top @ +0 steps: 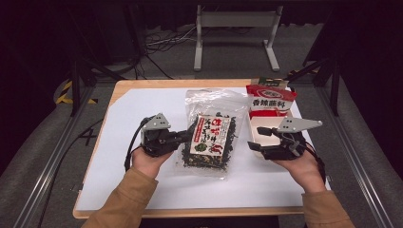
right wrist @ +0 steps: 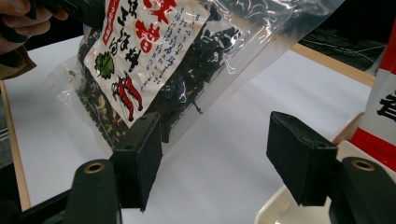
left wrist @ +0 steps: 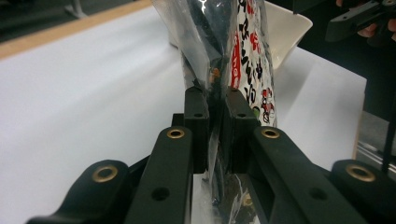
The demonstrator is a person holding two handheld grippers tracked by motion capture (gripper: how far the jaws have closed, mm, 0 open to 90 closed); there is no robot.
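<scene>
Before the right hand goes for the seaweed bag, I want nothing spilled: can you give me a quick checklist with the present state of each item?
1. Left gripper jaws clamped on the clear plastic bag of dark dried seaweed: ok.
2. Right gripper jaws open, nothing between them: ok.
3. Bag partly lifted off the white table sheet: ok.
4. Bag's top seal closed: cannot tell.
5. White bowl close beside the bag: ok.
6. Red-and-white upright packet standing clear of the bag: ok.
</scene>
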